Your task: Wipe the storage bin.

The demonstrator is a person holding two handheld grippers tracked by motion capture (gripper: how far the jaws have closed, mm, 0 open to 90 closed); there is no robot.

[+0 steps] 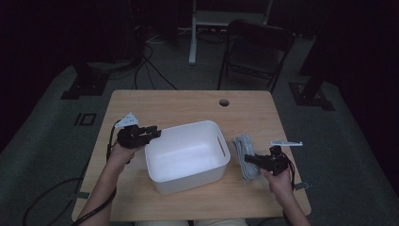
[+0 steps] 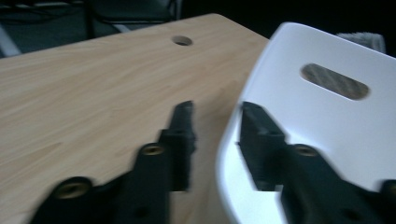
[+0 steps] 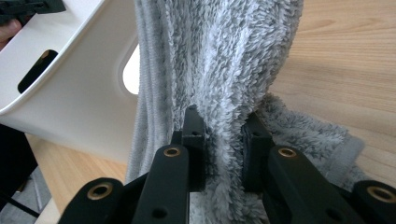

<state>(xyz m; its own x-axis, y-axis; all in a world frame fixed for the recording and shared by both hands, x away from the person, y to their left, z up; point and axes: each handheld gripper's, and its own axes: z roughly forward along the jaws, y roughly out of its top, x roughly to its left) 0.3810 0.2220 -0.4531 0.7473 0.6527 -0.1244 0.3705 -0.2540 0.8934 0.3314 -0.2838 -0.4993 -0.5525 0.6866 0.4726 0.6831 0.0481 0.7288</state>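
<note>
Your high view dim overall, room beyond the table (image 1: 188, 106) nearly black, white bin (image 1: 187, 155) your brightest patch, soft shadows only, your left gripper view motion-blurred at the near jaws, your right gripper view brighter, grey towel (image 3: 224, 56) pile sharp, no glare.

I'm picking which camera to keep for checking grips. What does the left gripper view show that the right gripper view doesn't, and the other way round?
Left gripper view: the left gripper straddling the white bin's rim, one jaw outside and one inside, plus the round hole in the table.

Right gripper view: the right gripper pinching a fold of the grey fluffy towel.

Both: the white bin's wall with its slot handle, and the wooden tabletop.
</note>
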